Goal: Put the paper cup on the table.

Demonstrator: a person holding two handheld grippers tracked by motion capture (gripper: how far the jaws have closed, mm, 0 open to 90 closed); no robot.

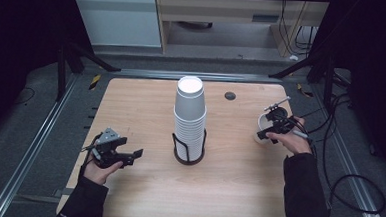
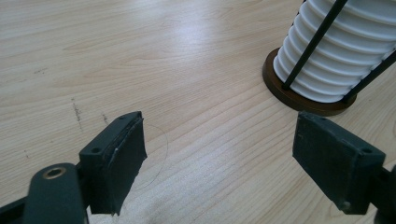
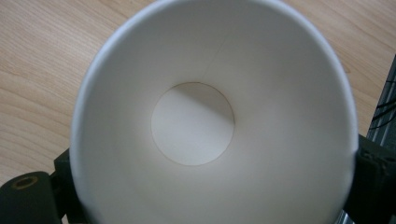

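A tall stack of white paper cups (image 1: pixel 190 118) stands upside down in a black wire holder with a brown round base (image 1: pixel 188 156) at the table's middle. The stack's ribbed rims (image 2: pixel 334 56) show at the upper right of the left gripper view. My left gripper (image 1: pixel 128 152) hovers low at the table's left, open, with bare wood between its jaws. Near the right edge, my right gripper (image 1: pixel 272 128) is shut on a single white paper cup (image 1: pixel 263 125). That cup (image 3: pixel 210 116) faces the right gripper view mouth-on, empty inside.
The wooden table (image 1: pixel 146 111) has a small dark round grommet (image 1: pixel 230 95) at the back right. Cables (image 1: pixel 344 146) trail off the right side onto the floor. Metal rails run along both sides of the table.
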